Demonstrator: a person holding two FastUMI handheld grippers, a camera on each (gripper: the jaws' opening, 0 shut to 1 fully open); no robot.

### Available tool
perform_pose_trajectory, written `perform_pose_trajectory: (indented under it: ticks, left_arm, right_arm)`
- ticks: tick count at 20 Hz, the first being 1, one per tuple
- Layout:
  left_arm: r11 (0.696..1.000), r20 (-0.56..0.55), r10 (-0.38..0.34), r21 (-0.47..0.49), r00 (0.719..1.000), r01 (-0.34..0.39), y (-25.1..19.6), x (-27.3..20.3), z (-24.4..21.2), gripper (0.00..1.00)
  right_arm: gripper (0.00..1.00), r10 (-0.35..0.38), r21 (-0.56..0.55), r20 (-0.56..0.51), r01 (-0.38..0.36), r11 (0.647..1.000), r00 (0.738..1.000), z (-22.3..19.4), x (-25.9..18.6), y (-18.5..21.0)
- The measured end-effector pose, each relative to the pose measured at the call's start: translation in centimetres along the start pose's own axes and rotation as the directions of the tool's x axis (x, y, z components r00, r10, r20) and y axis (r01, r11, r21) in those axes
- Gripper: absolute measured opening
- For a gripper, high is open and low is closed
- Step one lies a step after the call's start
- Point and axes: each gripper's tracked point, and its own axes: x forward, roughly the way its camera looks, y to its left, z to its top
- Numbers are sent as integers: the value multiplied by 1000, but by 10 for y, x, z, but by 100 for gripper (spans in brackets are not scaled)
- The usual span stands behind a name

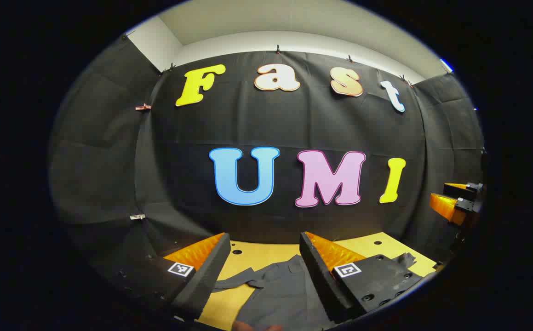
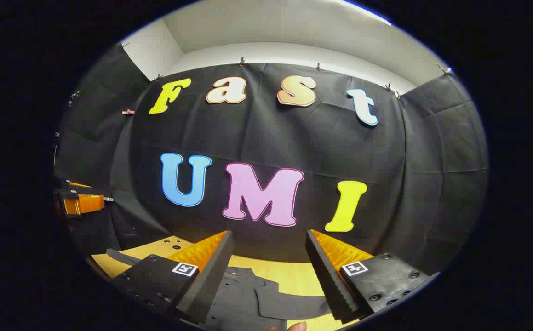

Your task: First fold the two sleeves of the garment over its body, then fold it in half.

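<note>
A dark grey garment (image 1: 277, 294) lies flat on the light wooden table (image 1: 259, 252), low in the left gripper view. My left gripper (image 1: 262, 246) hovers above it, open, nothing between its fingers. A sleeve (image 1: 241, 279) reaches toward the left finger. The right gripper (image 1: 455, 198) shows at the far right edge, raised. In the right gripper view the same garment (image 2: 252, 299) lies below my right gripper (image 2: 268, 243), which is open and holds nothing. The left gripper (image 2: 80, 200) shows at the far left there.
The table (image 2: 289, 276) ends at the black cloth wall close behind it. Small round holes (image 1: 237, 252) dot the tabletop. A fingertip (image 2: 296, 326) shows at the bottom edge of the right gripper view.
</note>
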Motion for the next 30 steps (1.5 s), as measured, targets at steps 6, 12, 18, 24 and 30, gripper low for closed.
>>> perform_pose_trajectory:
  ticks: [6,12,18,24,30]
  left_arm:
    - [1000,0,-8,7,1000,8,2,4,0,95]
    - [1000,0,-14,-12,1000,14,0,20,0,95]
    - [999,6,-15,-50,1000,15,-17,48,0,95]
    - [998,63,-39,-51,997,43,-45,75,11,95]
    - [993,86,-78,-79,993,85,-80,98,8,95]
  right_arm:
    - [97,7,-18,-6,-7,1000,1000,-1,1,8]
    - [97,-7,-30,-9,6,1000,1000,-1,12,2]
    - [97,-13,-20,-30,13,1000,999,-14,43,-19]
    - [98,-89,-26,-81,87,996,993,-47,75,-76]
    - [97,-191,-52,-191,184,981,963,-104,94,-158]
